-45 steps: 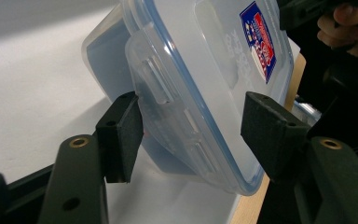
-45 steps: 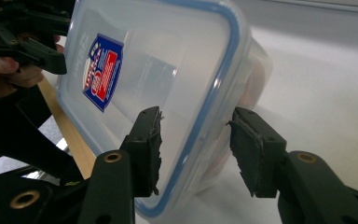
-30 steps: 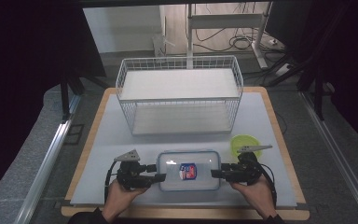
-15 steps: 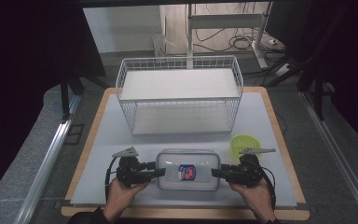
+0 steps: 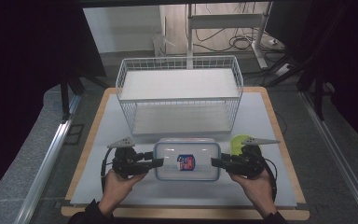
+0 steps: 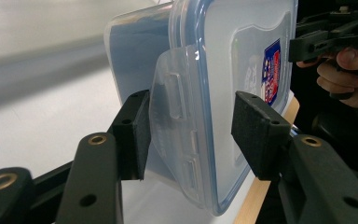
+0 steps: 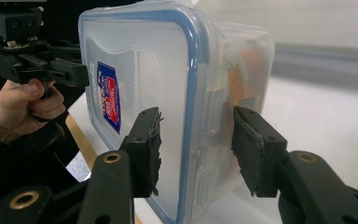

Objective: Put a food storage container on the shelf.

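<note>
A clear plastic container point(image 5: 186, 148) with a blue-sealed lid and a red-and-blue label hangs level just above the white table top. My left gripper point(image 5: 159, 162) holds its left end and my right gripper point(image 5: 214, 162) its right end. Both pairs of jaws have just been closing with the box between them. In the left gripper view the pads point(image 6: 135, 135) clamp lid and base of the container point(image 6: 223, 70) over a side latch. In the right gripper view my right gripper point(image 7: 196, 135) pinches the container point(image 7: 144, 56) the same way, with something orange inside.
A white wire basket point(image 5: 179, 59) with a shelf stands at the back of the white board point(image 5: 270, 121). A small yellow-green round thing point(image 5: 237, 141) lies just behind my right hand. The board's wooden edge point(image 5: 186, 213) runs along the front.
Both grippers have closed onto the container's ends and risen a little, lifting the box off the table; it sits slightly higher and nearer the basket in the high view.
</note>
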